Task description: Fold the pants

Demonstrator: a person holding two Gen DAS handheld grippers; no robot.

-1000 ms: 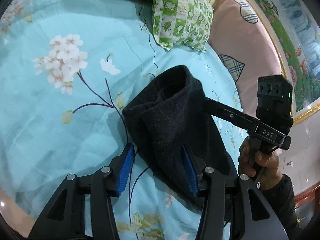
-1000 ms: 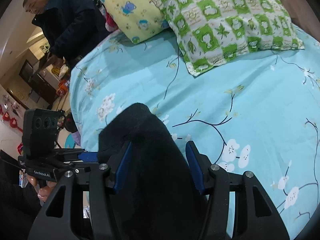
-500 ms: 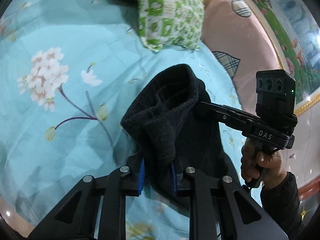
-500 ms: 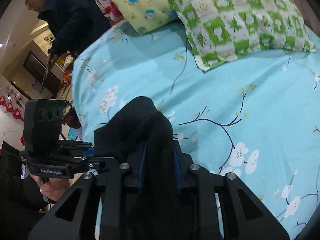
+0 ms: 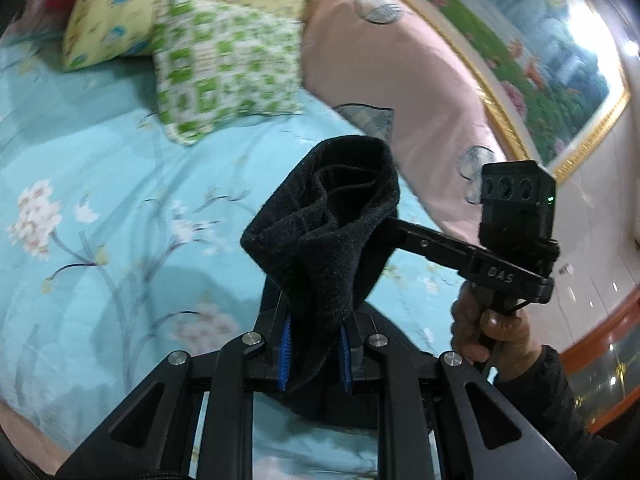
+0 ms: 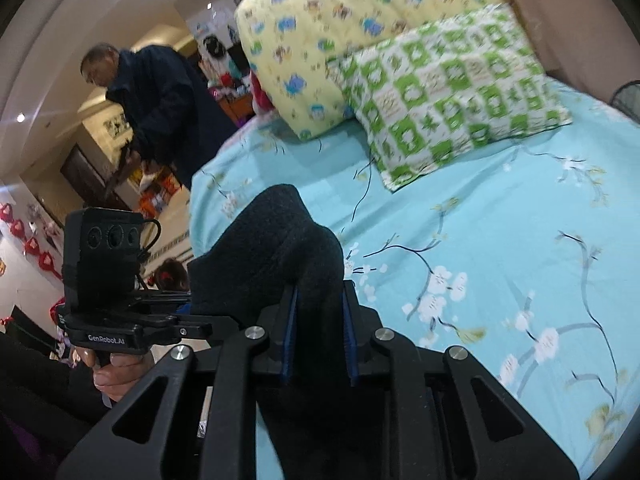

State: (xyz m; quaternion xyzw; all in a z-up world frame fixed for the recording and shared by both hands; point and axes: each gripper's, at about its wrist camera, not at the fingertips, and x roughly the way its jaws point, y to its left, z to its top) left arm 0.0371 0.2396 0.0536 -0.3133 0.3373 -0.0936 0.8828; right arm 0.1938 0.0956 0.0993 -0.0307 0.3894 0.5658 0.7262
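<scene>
The black fleece pants point(image 5: 328, 220) hang bunched above the light blue flowered bed sheet point(image 5: 100, 160). My left gripper point(image 5: 315, 340) is shut on one gathered edge, with the cloth pinched between its blue pads. To the right, a hand holds the right gripper point(image 5: 512, 216), whose fingers reach into the same bundle. In the right wrist view the pants point(image 6: 272, 248) rise between the blue pads of my right gripper point(image 6: 318, 336), whose jaws are closing on the cloth. The left gripper point(image 6: 100, 280) is at the left there, its fingertips hidden behind the cloth.
A green and white checked pillow point(image 6: 452, 104) and a yellow pillow point(image 6: 320, 32) lie at the head of the bed, against a pink headboard point(image 5: 400, 60). A person in a dark jacket point(image 6: 160, 108) stands beyond the bed's far side. The bed sheet point(image 6: 500, 220) stretches to the right.
Both grippers have gone from open around the pants to shut on them. They have lifted the bunched cloth up off the sheet, and both views now look further toward the pillows.
</scene>
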